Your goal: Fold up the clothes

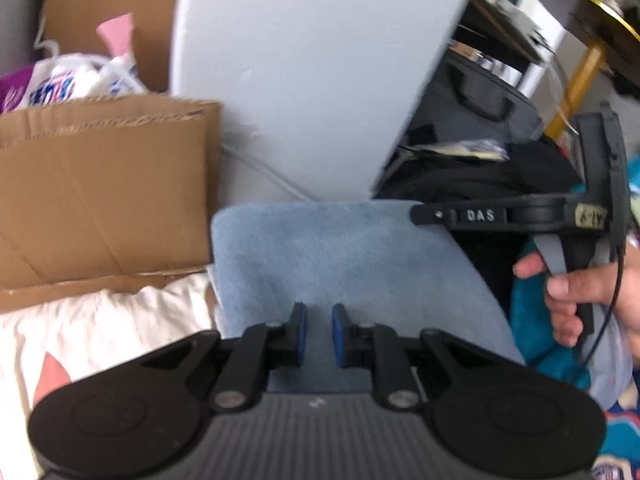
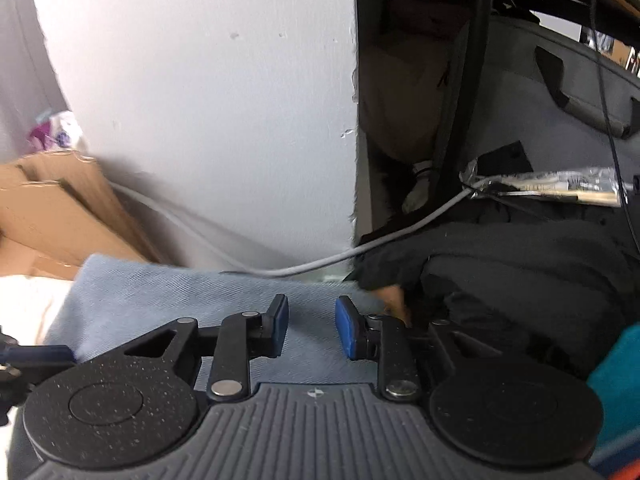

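Left gripper (image 1: 319, 334) hovers over blue folded cloth (image 1: 340, 256), unclamped.

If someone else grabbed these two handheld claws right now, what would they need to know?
Left gripper: jaws slightly apart, nothing between the pads, hovering over the blue garment.
Right gripper: open, empty, over the same garment's right end; a hand holds it.
The blue garment lies flat with a smooth edge toward the wall, so it looks at least partly folded; how far is unclear.
A cream garment lies to its left, teal cloth to its right.
Left to do: probably finish the blue one, then the others.
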A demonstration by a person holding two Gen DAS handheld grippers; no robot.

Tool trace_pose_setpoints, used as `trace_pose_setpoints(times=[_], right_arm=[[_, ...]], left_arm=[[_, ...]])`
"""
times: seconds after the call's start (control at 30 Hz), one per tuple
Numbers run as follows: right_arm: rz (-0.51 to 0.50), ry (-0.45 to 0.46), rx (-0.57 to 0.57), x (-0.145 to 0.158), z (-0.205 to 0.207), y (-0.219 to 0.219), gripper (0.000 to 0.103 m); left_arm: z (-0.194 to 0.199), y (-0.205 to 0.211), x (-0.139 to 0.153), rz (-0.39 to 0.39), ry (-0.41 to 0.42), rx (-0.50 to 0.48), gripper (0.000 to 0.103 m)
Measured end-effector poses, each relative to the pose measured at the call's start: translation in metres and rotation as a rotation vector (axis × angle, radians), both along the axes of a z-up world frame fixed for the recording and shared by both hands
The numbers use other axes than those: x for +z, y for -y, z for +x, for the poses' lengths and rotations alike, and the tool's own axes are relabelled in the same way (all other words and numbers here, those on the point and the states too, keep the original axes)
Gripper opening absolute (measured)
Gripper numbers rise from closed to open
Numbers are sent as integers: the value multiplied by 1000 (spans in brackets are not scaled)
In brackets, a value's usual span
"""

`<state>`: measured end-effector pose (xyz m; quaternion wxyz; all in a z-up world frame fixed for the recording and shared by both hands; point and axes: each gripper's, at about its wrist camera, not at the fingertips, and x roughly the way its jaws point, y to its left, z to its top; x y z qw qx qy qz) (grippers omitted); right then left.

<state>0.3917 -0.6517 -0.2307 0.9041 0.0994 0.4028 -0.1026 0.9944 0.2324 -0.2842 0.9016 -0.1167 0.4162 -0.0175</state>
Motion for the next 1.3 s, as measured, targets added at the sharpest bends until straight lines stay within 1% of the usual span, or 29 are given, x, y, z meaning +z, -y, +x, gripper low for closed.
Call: trace_pose_setpoints(times=[0.1, 0.13, 0.2, 0.3, 0.47, 0.53, 0.6, 0.67, 0.73, 0.8, 0.83, 0.9, 0.97, 1.07, 1.3], right_arm=[[7, -12, 31, 5, -19, -11, 34], [15, -13, 39, 5, -26, -14, 34], [29, -14, 46, 6, -40, -20, 39], [33, -18, 56, 4, -58, -30, 40], [55, 8, 73, 6, -88, -43, 40], [75, 27, 59, 8, -103, -47, 40], [82, 49, 44, 9, -119, -50, 41], [85, 56, 19, 8, -134, -52, 42], [88, 62, -6, 7, -149, -53, 46], [77, 63, -42, 5, -164, -54, 53], [83, 68, -58, 3, -172, -54, 53], [92, 79, -89, 0, -186, -54, 54], [87, 89, -106, -3, -196, -56, 54], [77, 109, -120, -6, -210, -61, 54], [73, 149, -185, -9, -230, -62, 54]], left_arm=[[-14, 4, 5, 14, -1, -16, 18], [-20, 5, 7, 17, 2, -15, 21], [-29, 6, 9, 26, 9, -16, 25], [-41, 6, 11, 36, 14, -17, 25], [-60, 1, 11, -15, -4, 36, 25], [-66, -2, 8, -51, -22, 62, 30], [-72, -3, 2, -85, -49, 86, 32], [-77, -3, -4, -121, -62, 95, 39], [-81, -1, -9, -146, -68, 95, 53], [-83, 1, -15, -158, -75, 100, 61], [-84, 1, -17, -170, -76, 110, 63], [-86, -1, -24, -231, -83, 143, 63], [-87, -3, -31, -303, -100, 154, 59], [-87, 1, -33, -310, -108, 163, 57], [-90, 0, -35, -374, -127, 221, 51]])
